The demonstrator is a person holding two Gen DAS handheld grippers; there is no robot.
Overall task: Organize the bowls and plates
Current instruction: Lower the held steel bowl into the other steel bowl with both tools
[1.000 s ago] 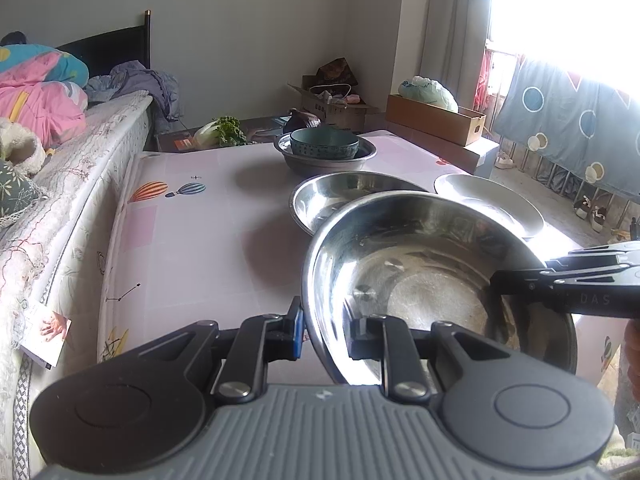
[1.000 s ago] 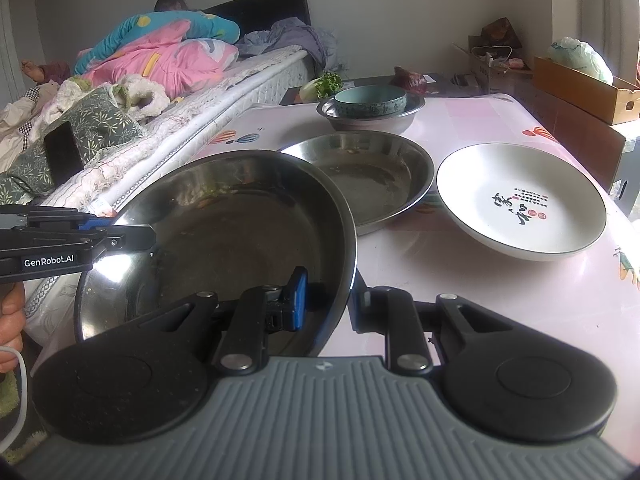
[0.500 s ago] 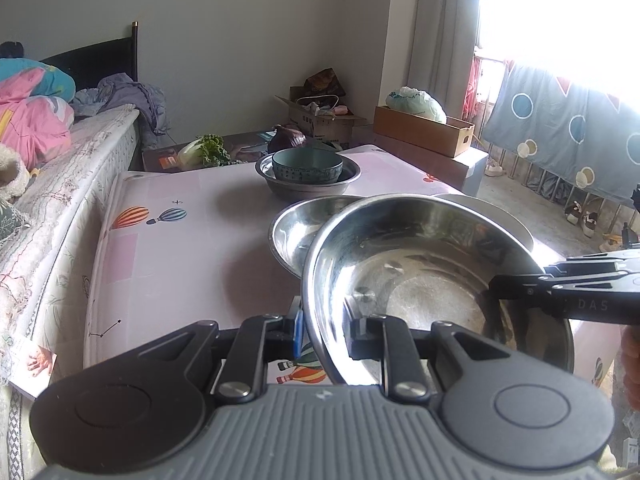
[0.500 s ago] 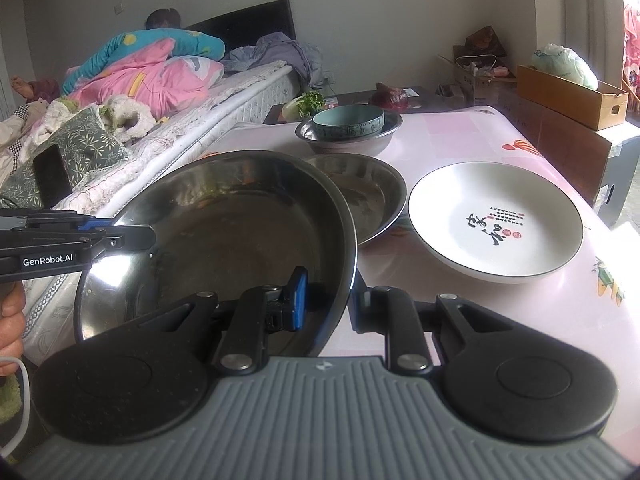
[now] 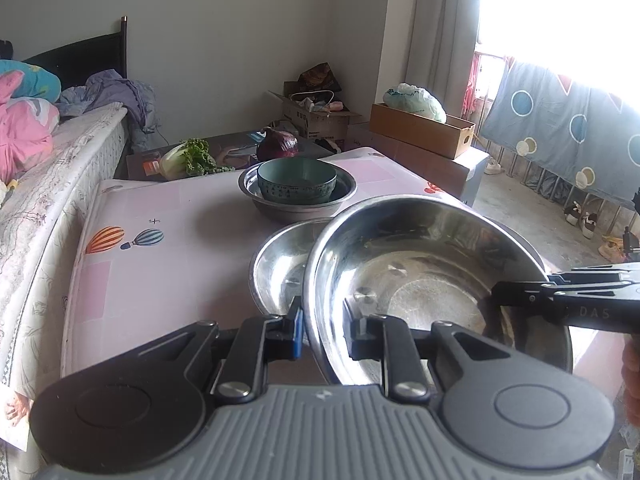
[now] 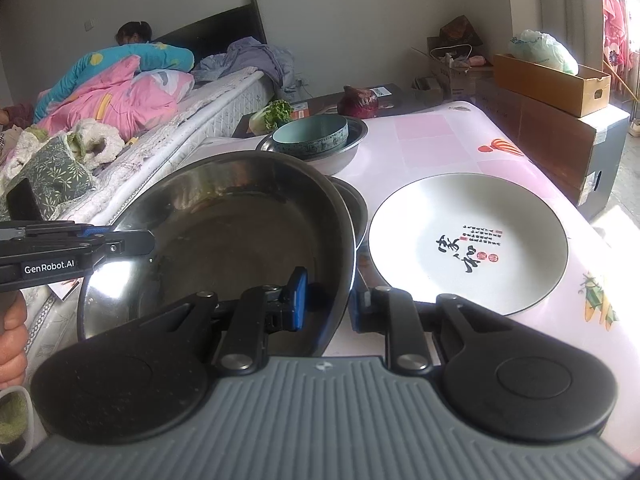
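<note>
Bed (image 6: 224, 92), upper left of the right wrist view, with heaped pink and blue bedding. Desk (image 5: 168, 264), under a pink printed cloth, fills the middle of both views. Steel basin (image 5: 424, 280), the largest dish, is carried tilted above the desk at lower centre of both views, its rim overlapping a second basin (image 5: 280, 268) that rests on the desk behind it. Left gripper (image 5: 325, 330): fingers pinching the near rim of the carried basin, one inside and one outside the wall. Right gripper (image 6: 329, 298): fingers pinching the opposite rim in the same manner; in the left wrist view it enters from the right edge. White plate (image 6: 468, 240), with black and red characters, lies flat on the desk at centre right of the right wrist view, just beside the second basin. Steel bowl (image 5: 298, 206), far side of the desk, holds a teal bowl (image 5: 296, 184) nested inside. Cabbage (image 5: 188, 158) and a dark red vegetable (image 5: 278, 145) lie beyond the desk's far edge.
</note>
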